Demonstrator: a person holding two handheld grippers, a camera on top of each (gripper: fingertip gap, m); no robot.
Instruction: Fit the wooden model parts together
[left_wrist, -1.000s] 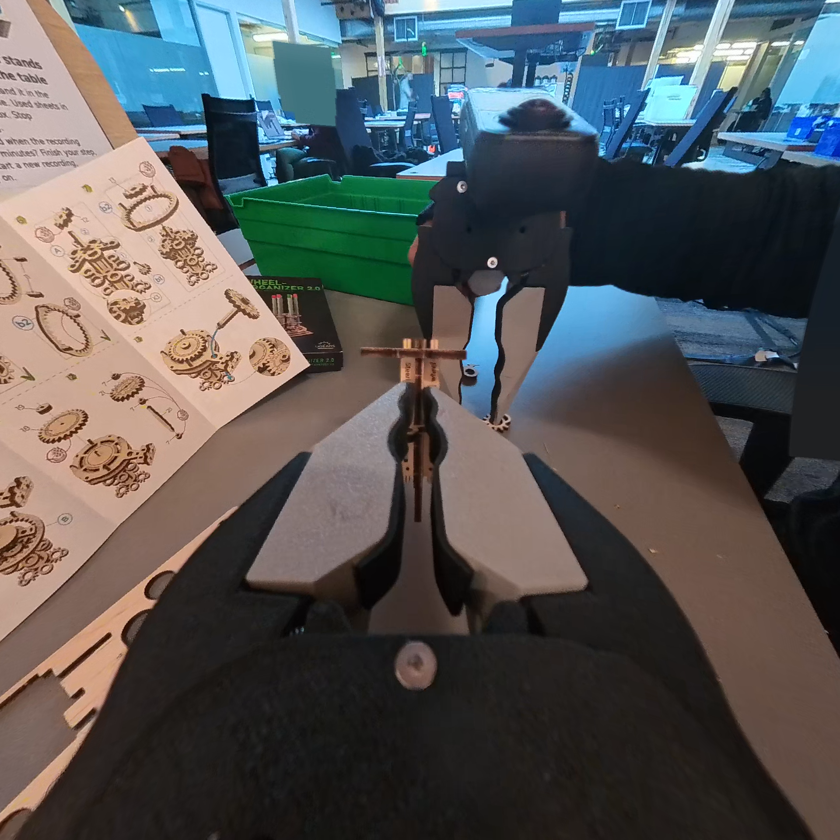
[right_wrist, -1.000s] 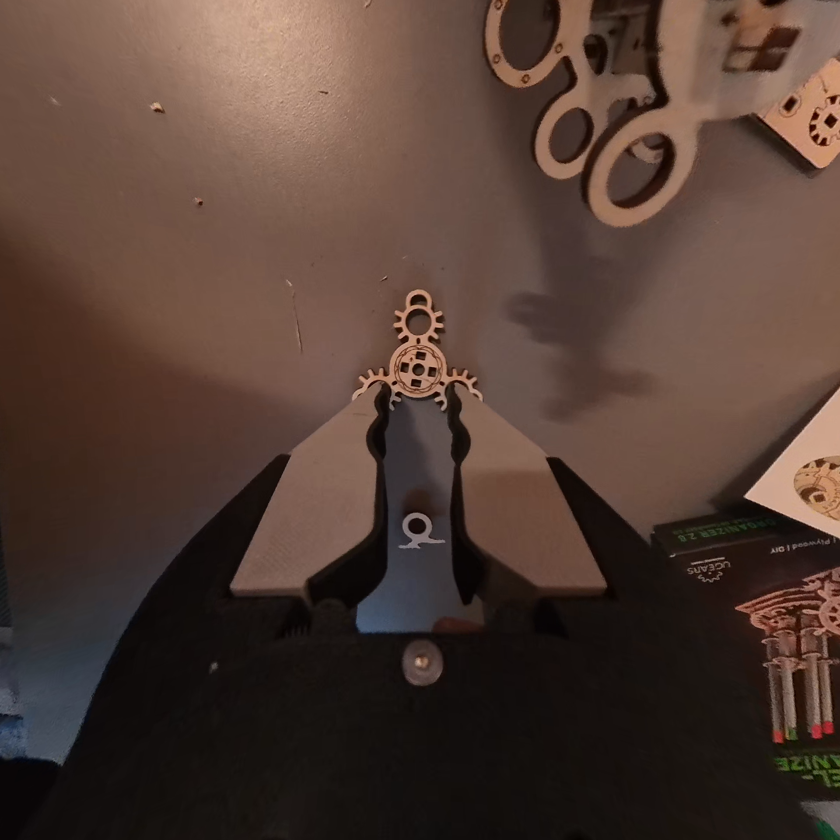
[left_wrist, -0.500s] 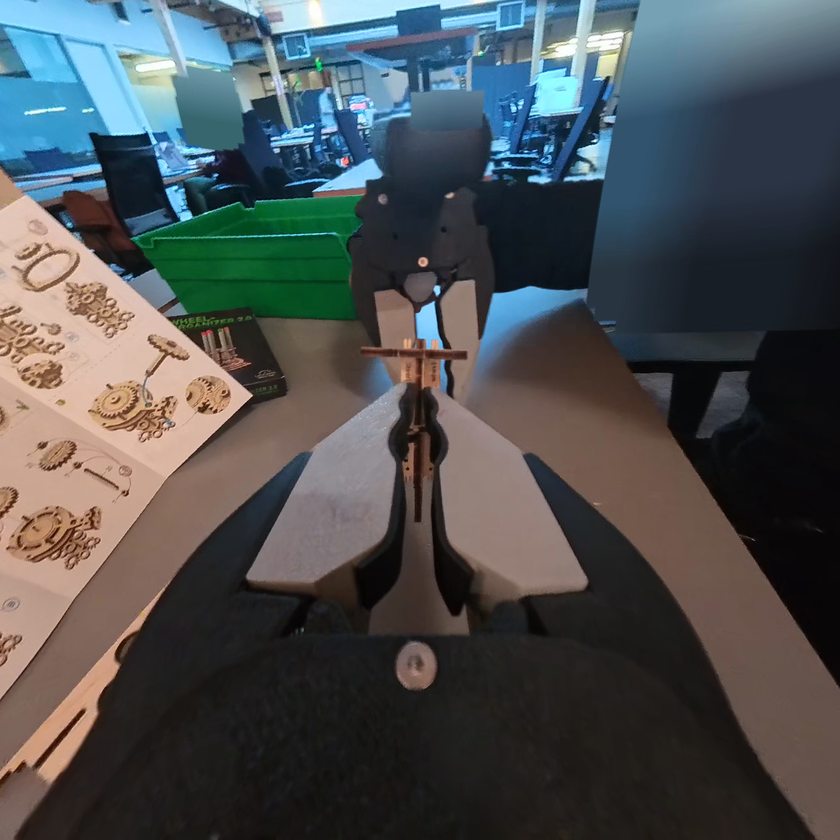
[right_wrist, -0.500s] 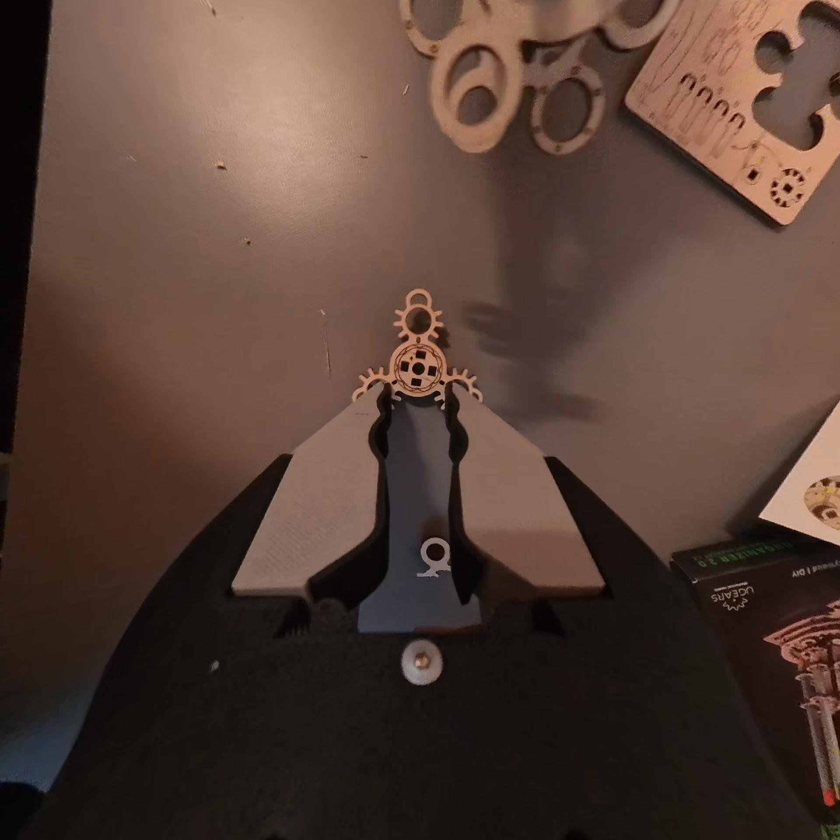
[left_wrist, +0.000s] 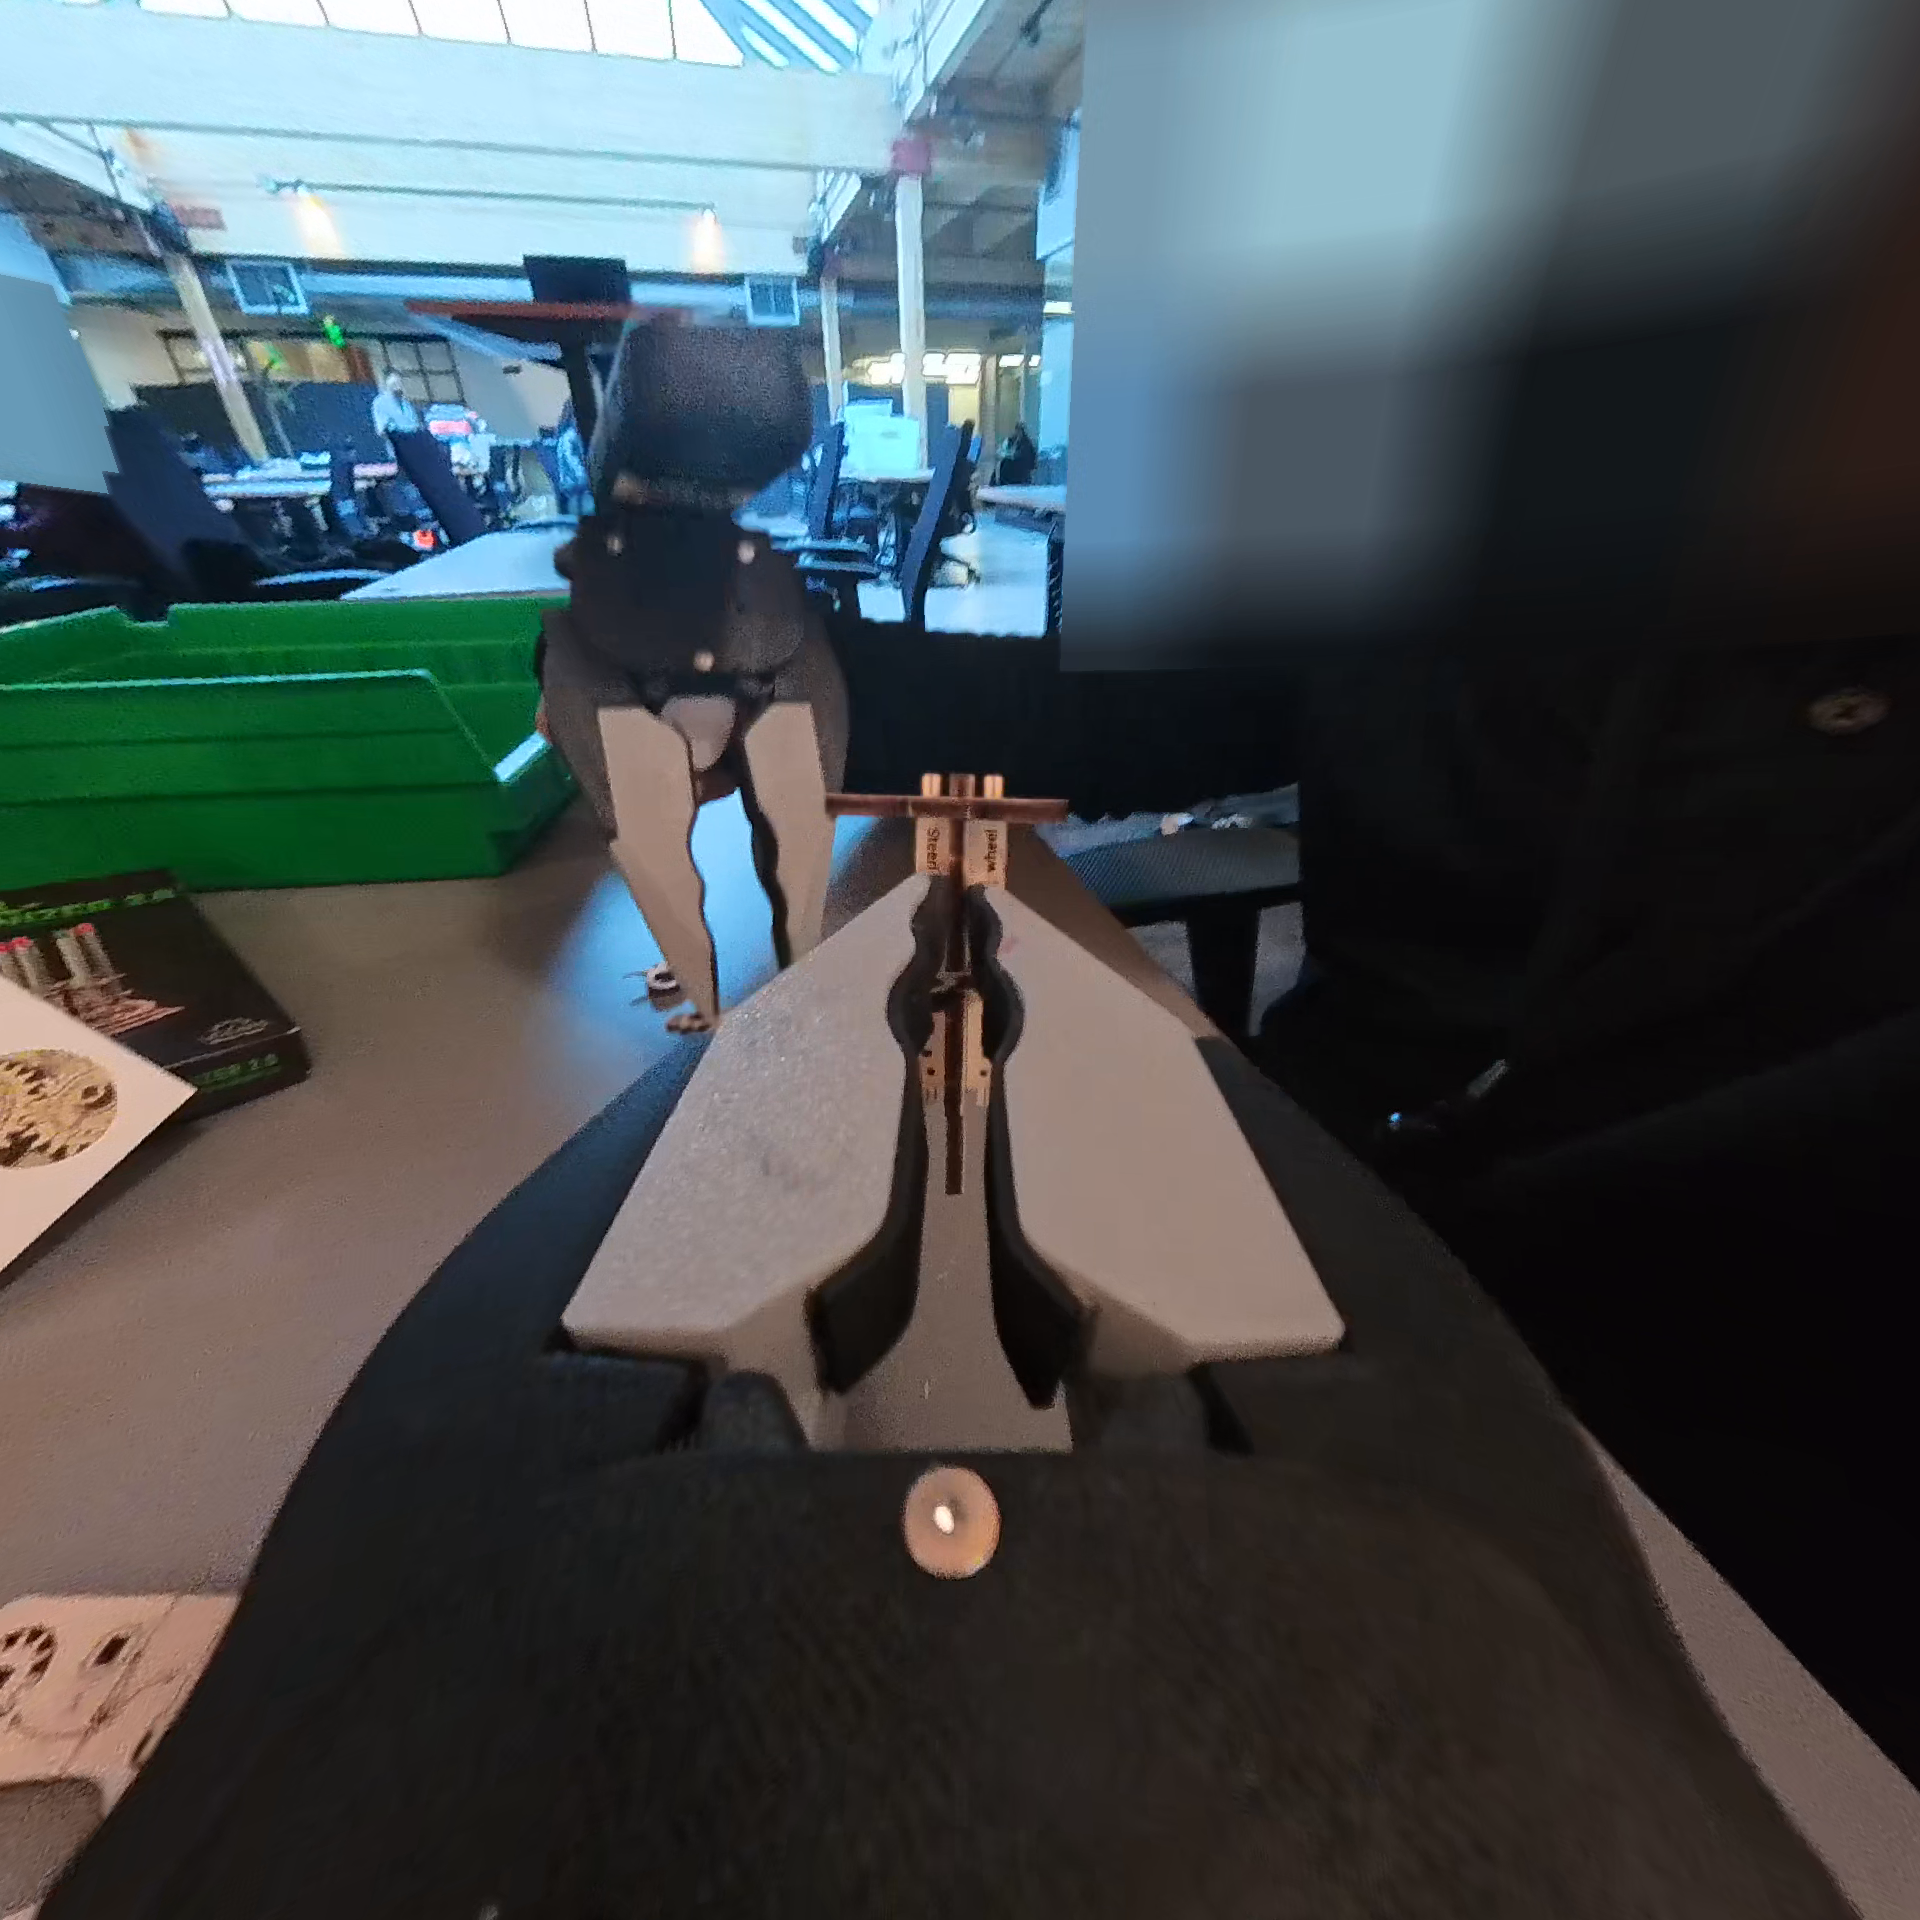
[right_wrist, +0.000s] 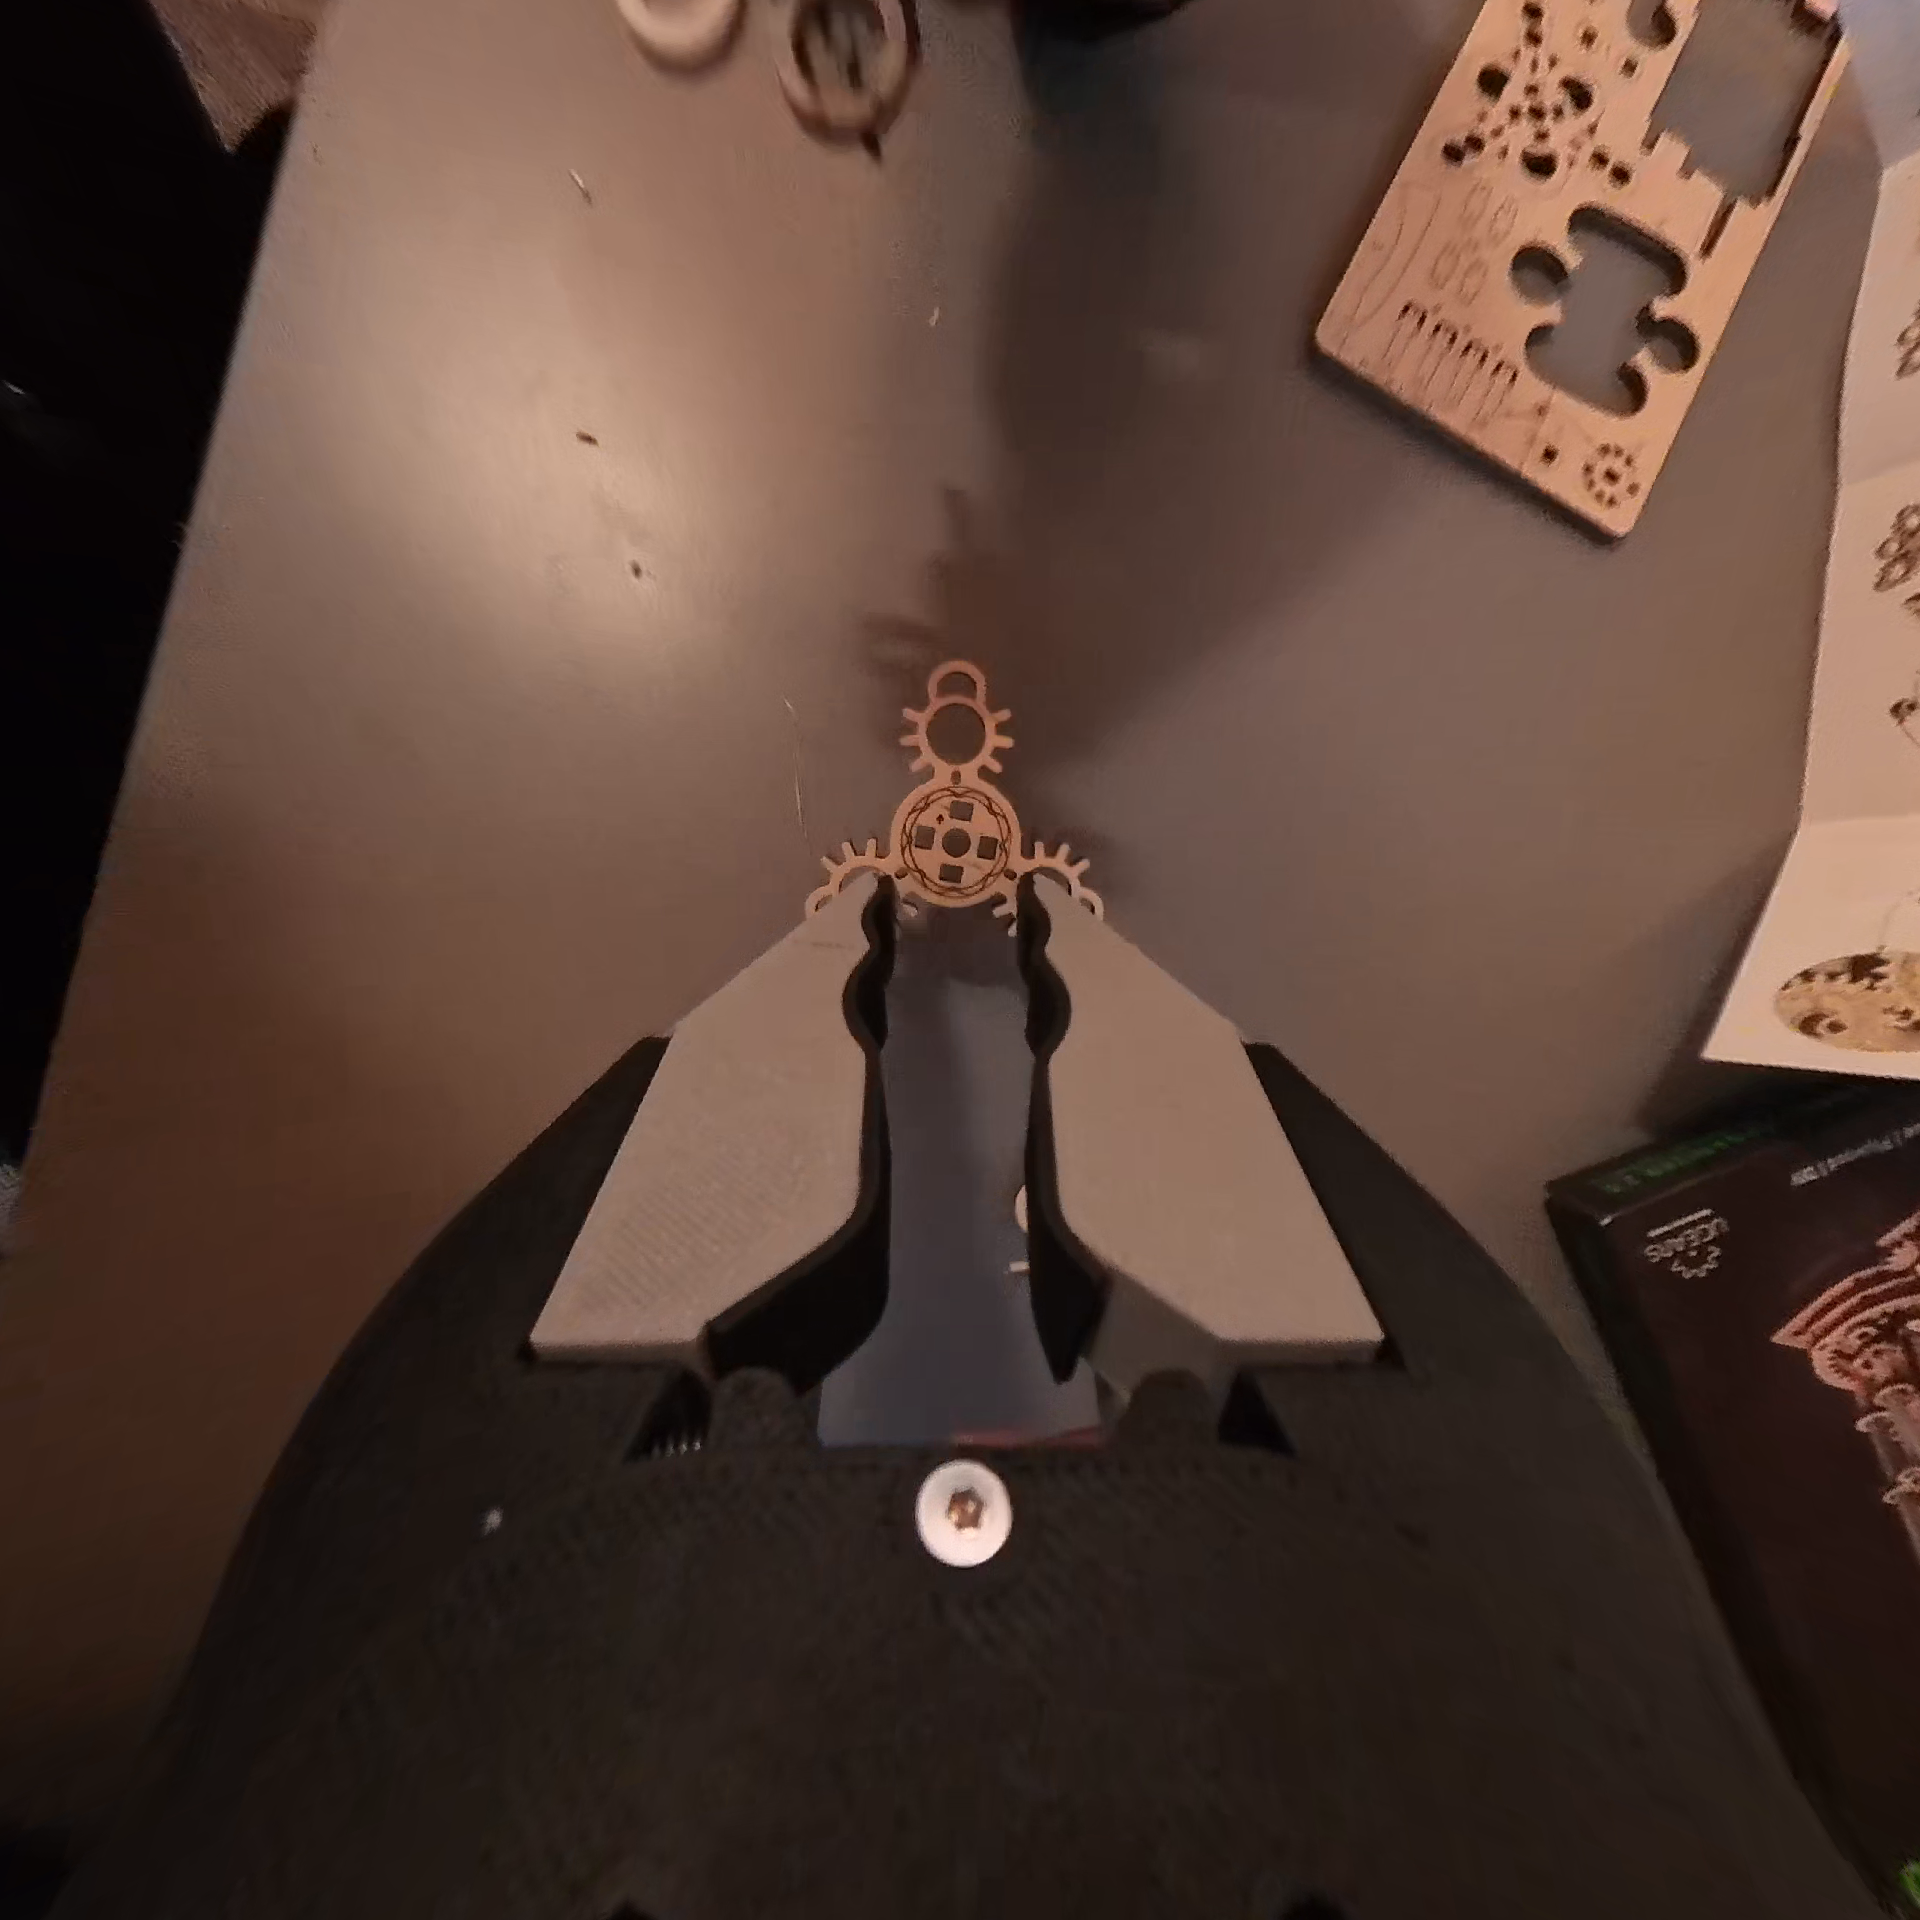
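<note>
1. The left tongs (left_wrist: 961, 883) are pressed together, pinching a slim wooden axle piece (left_wrist: 954, 831) upright between their tips. Its thin crossbar and three short prongs stand clear above them, over the right edge of the desk (left_wrist: 343, 1195).
2. The right tongs (right_wrist: 951, 914) pinch a flat three-lobed gear plate (right_wrist: 953, 821) by its two lower lobes, held above the desk (right_wrist: 468, 520). The square holes in its hub stay exposed.
3. Both parts look like thin laser-cut plywood: very light, stiff, and likely to snap at the gear teeth or the crossbar. A hold on the solid stem and lobes seems safest, with only gentle pressure when mating prongs to holes.
4. In the left wrist view the right tongs (left_wrist: 743, 971) hang near, just left of the axle piece.
5. Farther out lie a punched-out plywood sheet (right_wrist: 1579, 260), loose ring parts (right_wrist: 831, 62), a dark kit box (right_wrist: 1766, 1351), an instruction sheet (right_wrist: 1860, 831) and green bins (left_wrist: 260, 727); none stands between the two parts.
</note>
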